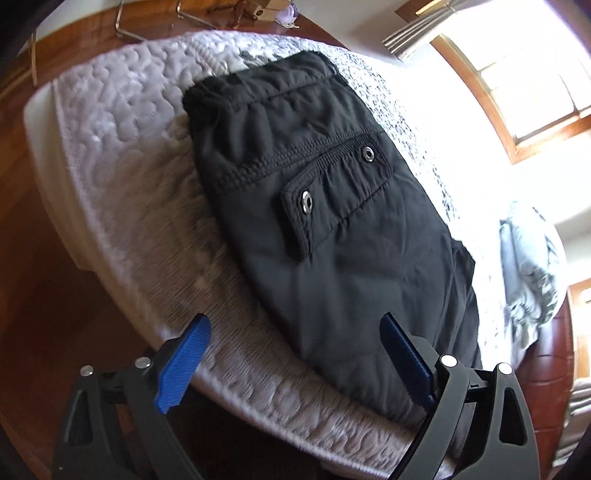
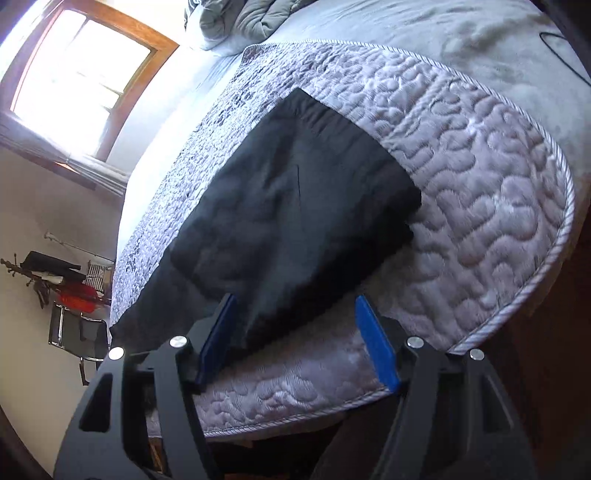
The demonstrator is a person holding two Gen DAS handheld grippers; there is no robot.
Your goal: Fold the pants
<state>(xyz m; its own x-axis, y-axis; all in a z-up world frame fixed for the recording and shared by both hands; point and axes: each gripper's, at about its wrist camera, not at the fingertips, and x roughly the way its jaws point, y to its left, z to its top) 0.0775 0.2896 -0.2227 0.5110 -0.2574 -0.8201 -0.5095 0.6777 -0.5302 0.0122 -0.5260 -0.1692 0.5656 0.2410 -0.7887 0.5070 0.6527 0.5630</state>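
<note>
Black pants (image 1: 332,221) lie folded on a quilted white mattress (image 1: 122,147), waistband at the far end, a snap-flap pocket (image 1: 332,192) facing up. My left gripper (image 1: 295,332) is open and empty, hovering over the near part of the pants by the mattress edge. In the right wrist view the folded pants (image 2: 288,206) lie flat, with a lower layer reaching toward the left. My right gripper (image 2: 295,314) is open and empty, its blue fingers (image 2: 376,343) straddling the near edge of the pants without gripping.
The mattress edge (image 2: 295,417) drops to a dark wooden floor (image 1: 55,277). A grey blanket (image 2: 251,18) is bunched at the far end of the bed. Bright windows (image 2: 81,70) and a chair with clutter (image 2: 74,295) stand beside the bed.
</note>
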